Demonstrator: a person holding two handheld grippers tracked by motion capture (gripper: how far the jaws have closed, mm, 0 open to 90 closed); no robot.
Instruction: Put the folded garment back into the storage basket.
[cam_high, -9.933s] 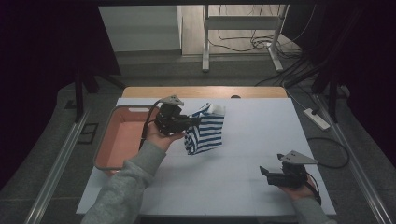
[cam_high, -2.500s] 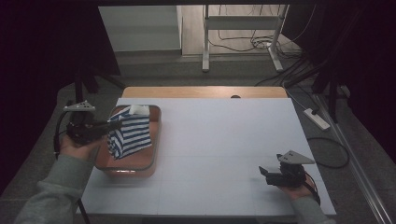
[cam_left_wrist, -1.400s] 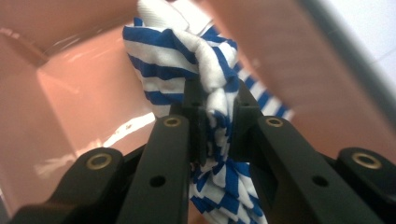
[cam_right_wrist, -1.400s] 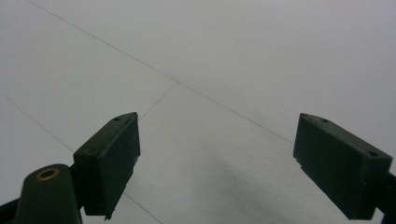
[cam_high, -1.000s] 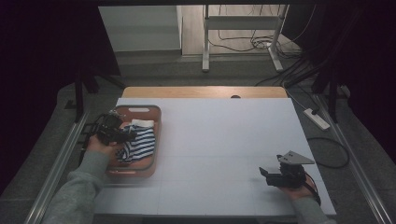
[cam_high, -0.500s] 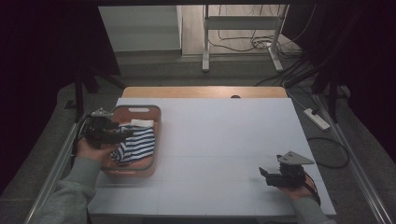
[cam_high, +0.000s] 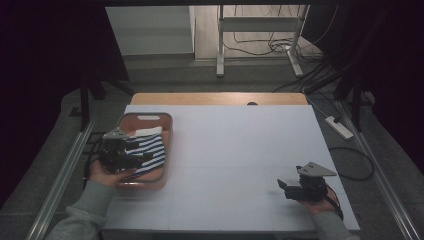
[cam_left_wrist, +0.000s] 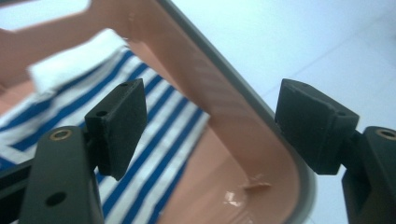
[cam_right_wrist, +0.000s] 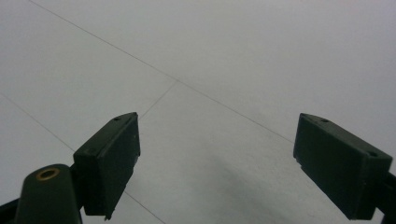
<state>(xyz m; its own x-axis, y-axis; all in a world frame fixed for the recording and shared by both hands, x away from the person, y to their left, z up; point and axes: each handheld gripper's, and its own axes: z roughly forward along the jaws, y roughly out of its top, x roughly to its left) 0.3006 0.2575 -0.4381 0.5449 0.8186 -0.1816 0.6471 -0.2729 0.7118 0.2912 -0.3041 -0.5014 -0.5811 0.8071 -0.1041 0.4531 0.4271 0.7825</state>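
- R claw (cam_high: 289, 186), bench (cam_high: 240, 145) near edge at 4 o'clock: jaws apart, nothing between, idle.
- L claw (cam_high: 136, 159) at 9 o'clock by the tray (cam_high: 168, 131): jaws apart, just been opening; nothing clamped.
- Striped cloth (cam_high: 145, 150) lies inside tray, white end at 12 o'clock.
- Step, by my read: drop-off done, release stage. Next: lift L claw clear w/o snagging the cloth or tray wall.

A white table top (cam_high: 240, 150) with a wooden far edge stands in a dim room. Beyond it, 2 metal stand legs (cam_high: 220, 45) rise from a grey floor (cam_high: 165, 75) strewn with cables (cam_high: 260, 45). A power strip (cam_high: 339, 127) lies at right.
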